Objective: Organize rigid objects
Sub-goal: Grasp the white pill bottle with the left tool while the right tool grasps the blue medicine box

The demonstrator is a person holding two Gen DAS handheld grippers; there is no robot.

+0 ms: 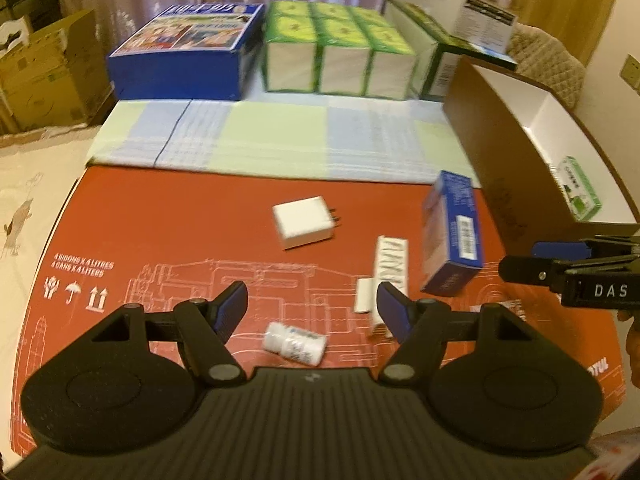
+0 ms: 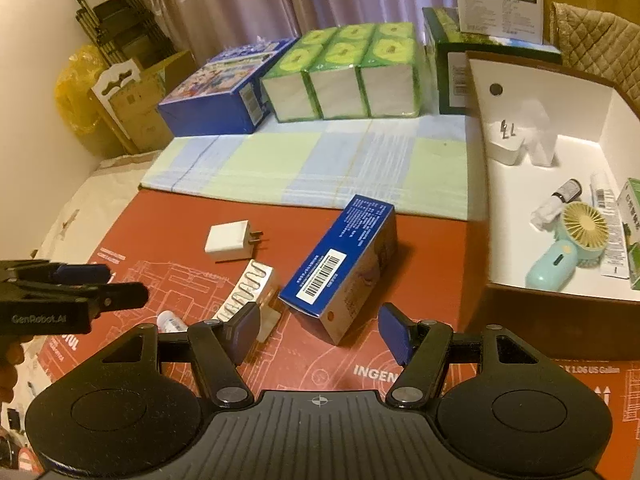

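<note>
On the red cardboard sheet (image 1: 160, 232) lie a white plug charger (image 1: 304, 222), a white blister strip (image 1: 391, 268), a blue carton (image 1: 454, 236) and a small white bottle (image 1: 294, 344). My left gripper (image 1: 315, 308) is open, and the bottle lies on its side just below the gap, untouched. My right gripper (image 2: 319, 332) is also open. The near end of the blue carton (image 2: 340, 264) lies just ahead of its gap, with neither pad touching it. The charger (image 2: 228, 242), strip (image 2: 248, 288) and bottle (image 2: 170, 322) lie to its left, near the left gripper (image 2: 116, 282).
A brown box with a white inside (image 2: 520, 300) stands at the right, holding a mint hand fan (image 2: 568, 240), a white adapter (image 2: 508, 144), a small dark-capped bottle (image 2: 560, 196) and a green carton (image 2: 632, 232). A checked cloth (image 1: 280, 140), blue box (image 1: 180, 68) and tissue packs (image 1: 340, 52) lie behind.
</note>
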